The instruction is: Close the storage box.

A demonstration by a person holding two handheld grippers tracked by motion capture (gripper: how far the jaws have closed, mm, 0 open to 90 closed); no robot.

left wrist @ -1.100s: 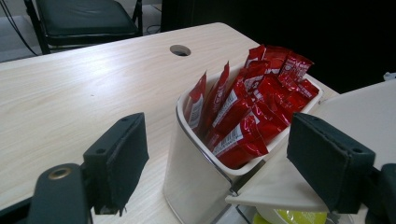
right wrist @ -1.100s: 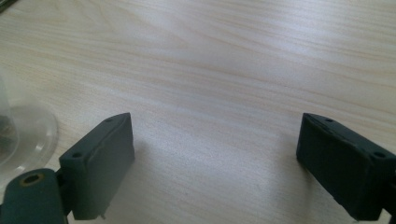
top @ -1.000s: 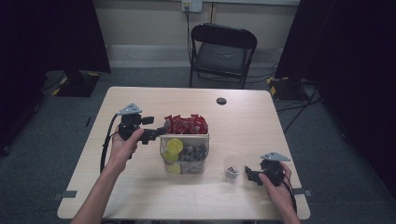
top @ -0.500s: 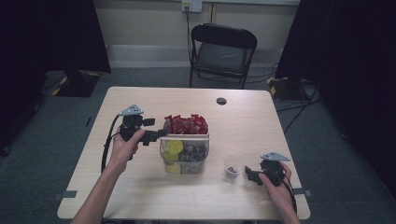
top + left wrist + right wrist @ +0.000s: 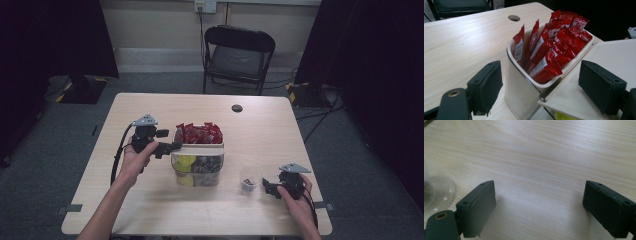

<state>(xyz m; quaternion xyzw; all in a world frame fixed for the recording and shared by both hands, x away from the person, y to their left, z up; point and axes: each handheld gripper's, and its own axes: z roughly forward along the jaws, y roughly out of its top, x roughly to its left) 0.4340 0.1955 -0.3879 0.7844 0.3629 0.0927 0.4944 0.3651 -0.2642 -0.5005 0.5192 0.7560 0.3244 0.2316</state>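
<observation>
On the light wooden table [image 5: 150, 210] a clear plastic organiser box [image 5: 198, 165] stands near the middle. Its far compartment is a white tray [image 5: 524, 82] packed with upright red foil sachets [image 5: 199, 133]; the near part, under a pale hinged lid [image 5: 614, 65], shows yellow pods [image 5: 186, 161] and dark ones through the clear wall.

The left gripper [image 5: 169, 148] sits at the left side of the box. Its black jaws stand wide apart, one to each side of the tray's left corner and the lid's edge. The pads [image 5: 486, 85] do not press on anything, so it holds nothing.

The right gripper [image 5: 268, 187] rests at the near right of the table, pointing left toward a small clear plastic cup [image 5: 249, 179] with something dark in its bottom. The cup stands just beside it, between gripper and box. Those jaws are also spread wide over bare wood, with the cup's rim [image 5: 439, 192] outside the left pad, and grip nothing.
</observation>
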